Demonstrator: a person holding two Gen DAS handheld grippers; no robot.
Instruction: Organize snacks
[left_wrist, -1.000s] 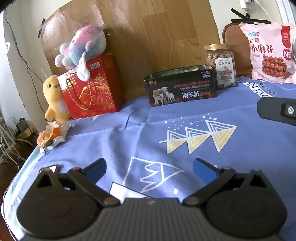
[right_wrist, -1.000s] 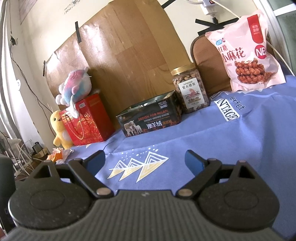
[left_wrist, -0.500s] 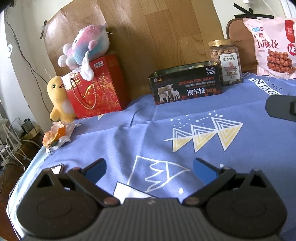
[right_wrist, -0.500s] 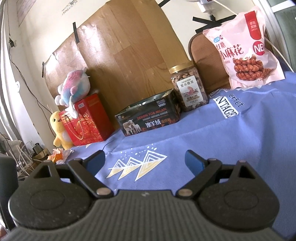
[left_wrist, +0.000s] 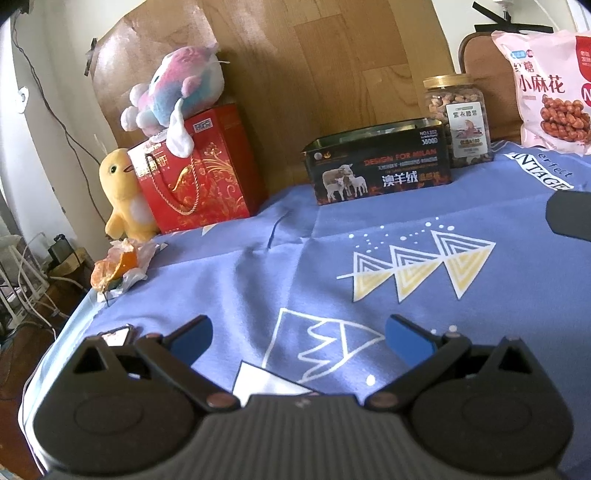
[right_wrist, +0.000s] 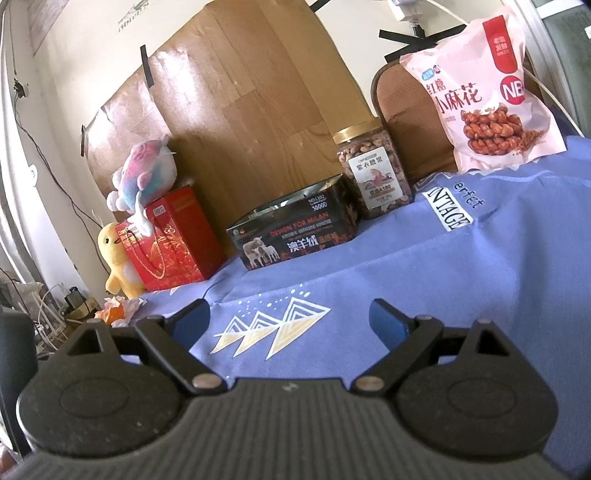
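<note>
**Both grippers empty, snacks lined up at the back wall**

Nearest us, our left gripper (left_wrist: 297, 334) hangs low over the blue patterned cloth (left_wrist: 332, 236) with its blue-tipped fingers spread wide and nothing between them. Our right gripper (right_wrist: 290, 321) is the same: jaws wide apart, empty, pointed over the cloth toward the back row. We judge this as a ready posture before any reach, since no snack is near either one. A dark shape at the right edge of the left wrist view is probably part of the right gripper, though we cannot be sure.

At the cloth's left edge lies crumpled paper with orange peel (left_wrist: 118, 267), likely rubbish rather than a snack.

Further back, along the wooden board (right_wrist: 258, 110), the goods stand in a row, seemingly propped there so they stay upright. The black tin (right_wrist: 295, 230) with sheep on its side is open at the top; its inside is hidden from both views, so we cannot tell whether it is empty. We guess it could serve as the bin for the snacks. Just beside it on the right stands the clear jar (right_wrist: 373, 173) with a gold lid, full of nuts. Further right, the pink snack bag (right_wrist: 480, 92) of twisted dough sticks leans against a brown chair back (right_wrist: 399, 110).

To the left stands a red gift bag (left_wrist: 199, 173), a pastel plush toy (left_wrist: 177, 88) on top and a yellow duck toy (left_wrist: 123, 195) beside it.
</note>
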